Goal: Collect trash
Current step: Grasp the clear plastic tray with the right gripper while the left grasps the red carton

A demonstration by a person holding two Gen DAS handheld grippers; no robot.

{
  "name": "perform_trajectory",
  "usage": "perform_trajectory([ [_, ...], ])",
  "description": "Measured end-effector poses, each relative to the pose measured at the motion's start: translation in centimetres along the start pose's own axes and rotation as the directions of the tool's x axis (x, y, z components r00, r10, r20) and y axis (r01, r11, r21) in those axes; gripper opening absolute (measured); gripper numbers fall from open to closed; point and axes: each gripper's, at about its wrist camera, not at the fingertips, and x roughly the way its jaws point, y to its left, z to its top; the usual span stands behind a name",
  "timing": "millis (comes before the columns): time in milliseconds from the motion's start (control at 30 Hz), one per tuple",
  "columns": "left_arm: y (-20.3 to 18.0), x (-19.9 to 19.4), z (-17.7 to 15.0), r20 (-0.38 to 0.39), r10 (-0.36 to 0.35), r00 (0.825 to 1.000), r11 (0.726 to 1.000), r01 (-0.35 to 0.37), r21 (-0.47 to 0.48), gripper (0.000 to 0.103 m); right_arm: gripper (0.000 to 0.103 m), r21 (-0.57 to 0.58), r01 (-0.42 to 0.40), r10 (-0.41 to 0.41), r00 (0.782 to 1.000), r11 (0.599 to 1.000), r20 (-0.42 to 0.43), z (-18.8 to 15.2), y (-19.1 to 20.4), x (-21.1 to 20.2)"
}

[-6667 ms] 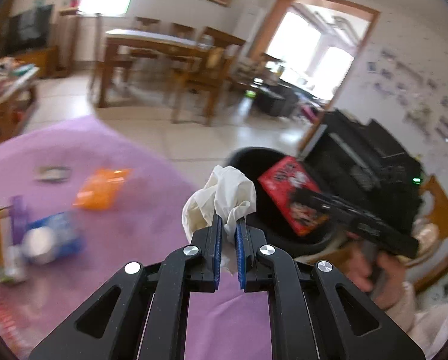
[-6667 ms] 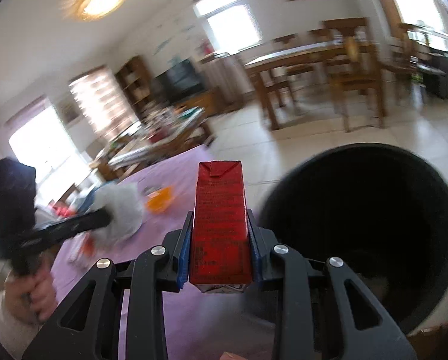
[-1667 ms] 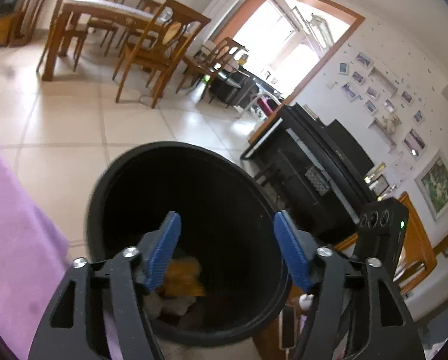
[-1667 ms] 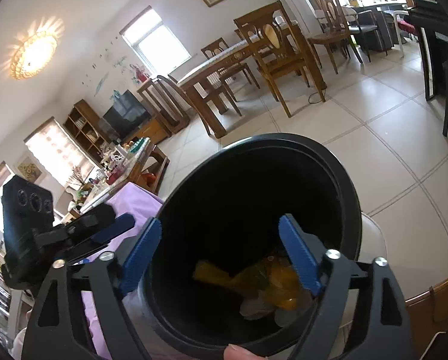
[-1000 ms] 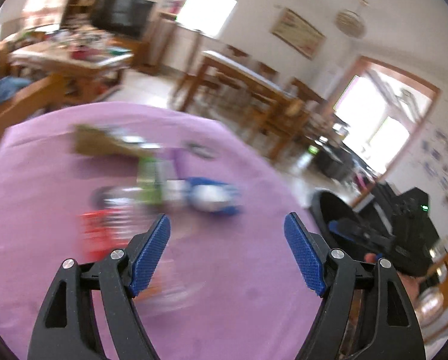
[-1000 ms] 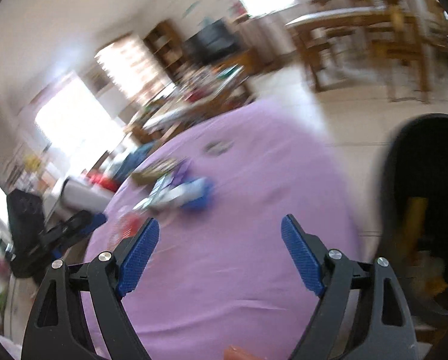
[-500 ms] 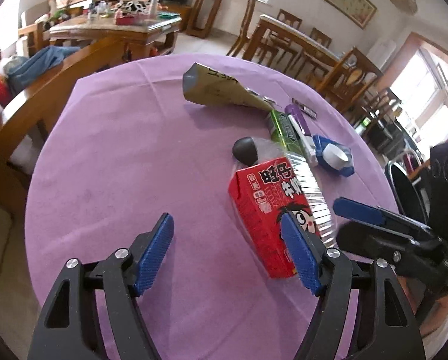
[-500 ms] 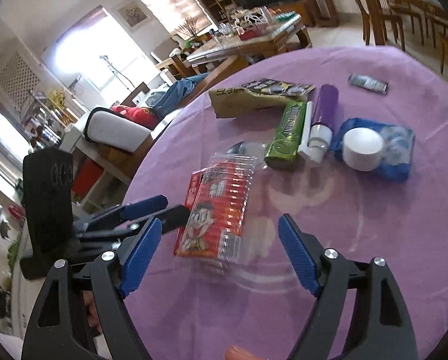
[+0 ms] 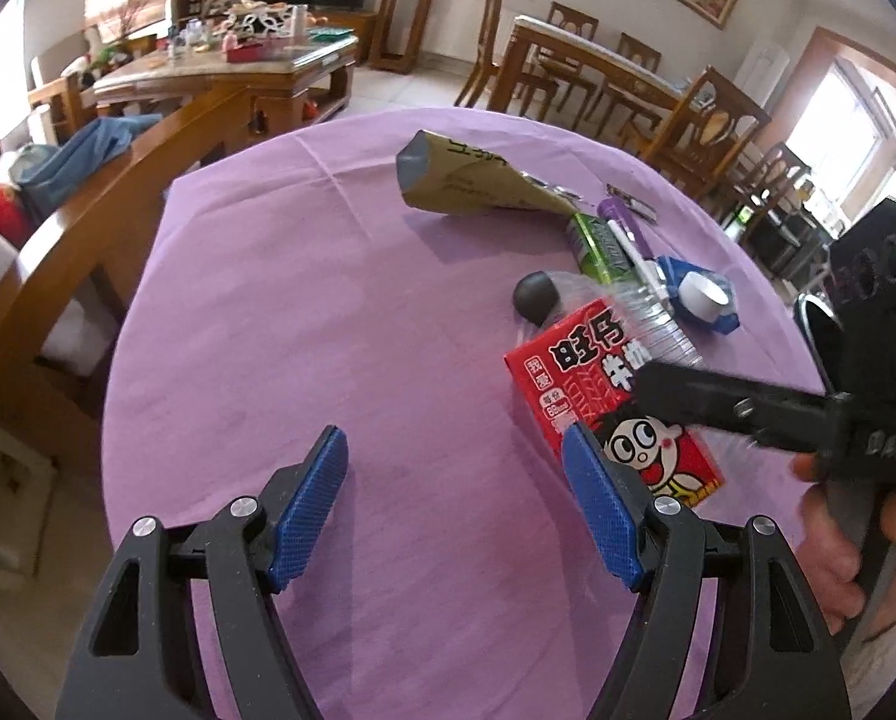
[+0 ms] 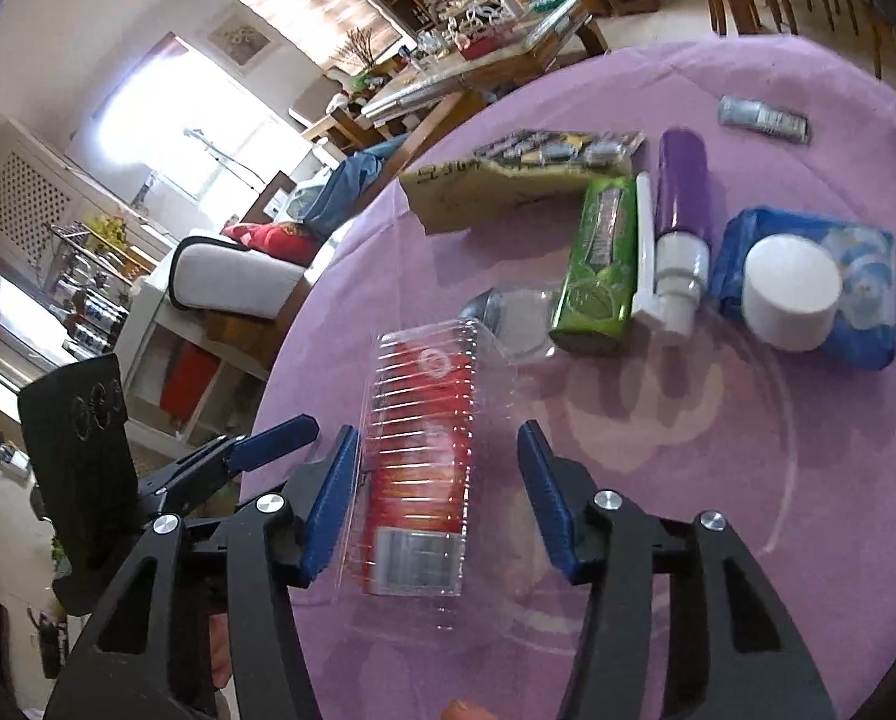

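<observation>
Right gripper (image 10: 436,498) closing around clear plastic bottle (image 10: 424,456), pads not yet pressing it
Bottle lies on its side on purple tablecloth (image 9: 328,300), partly over the red carton (image 9: 616,408); left gripper (image 9: 457,504) hangs wide open, empty, carton just beside its right pad

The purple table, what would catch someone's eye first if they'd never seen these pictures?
Probably the red cartoon carton lying on the purple tablecloth, with a clear ribbed plastic bottle alongside it. The right gripper straddles that bottle, its jaws closing. Beyond sit a green packet, a purple tube and a blue pack.
</observation>
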Motion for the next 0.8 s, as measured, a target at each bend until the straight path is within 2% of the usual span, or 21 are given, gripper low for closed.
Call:
perform_trajectory([
  [100, -0.3, 0.6, -0.3, -0.006, 0.02, 1.0, 1.0, -0.019, 0.022, 0.073, 0.05, -0.062, 0.054, -0.051, 0.998, 0.997, 0.04, 0.0, 1.0, -1.3],
  [133, -0.6, 0.6, -0.3, -0.003, 0.027, 1.0, 0.999, -0.027, 0.027, 0.073, 0.043, -0.077, 0.062, -0.058, 0.997, 0.995, 0.052, 0.0, 1.2, -1.8],
  [233, -0.9, 0.4, -0.3, -0.003, -0.035, 0.999, 0.999, 0.035, 0.007, 0.073, 0.043, -0.12, 0.102, -0.089, 0.99, 0.987, 0.107, 0.1, 2.1, -3.4],
  [333, -1.3, 0.1, -0.4, 0.013, -0.06, 0.998, 0.998, 0.06, 0.007, 0.073, 0.042, -0.155, 0.143, -0.118, 0.98, 0.978, 0.157, 0.2, 2.7, -4.8],
  [467, -2.1, -1.3, -0.5, 0.058, -0.143, 0.988, 0.99, 0.143, 0.011, 0.073, 0.042, -0.155, 0.168, -0.134, 0.969, 0.974, 0.208, 0.3, 2.4, -6.3],
  [567, -2.9, -2.1, -0.6, 0.065, -0.166, 0.984, 0.986, 0.165, 0.027, 0.073, 0.042, -0.154, 0.193, -0.154, 0.96, 0.969, 0.235, 0.2, 1.9, -7.1],
  [667, -3.9, -2.2, -0.9, 0.044, -0.157, 0.987, 0.987, 0.155, 0.046, 0.073, 0.042, -0.158, 0.205, -0.162, 0.955, 0.966, 0.25, -0.1, 1.6, -7.8],
  [800, -4.4, -1.8, -1.3, 0.008, -0.185, 0.983, 0.981, 0.184, 0.06, 0.073, 0.042, -0.149, 0.209, -0.163, 0.949, 0.966, 0.272, -0.7, 0.7, -9.2],
])
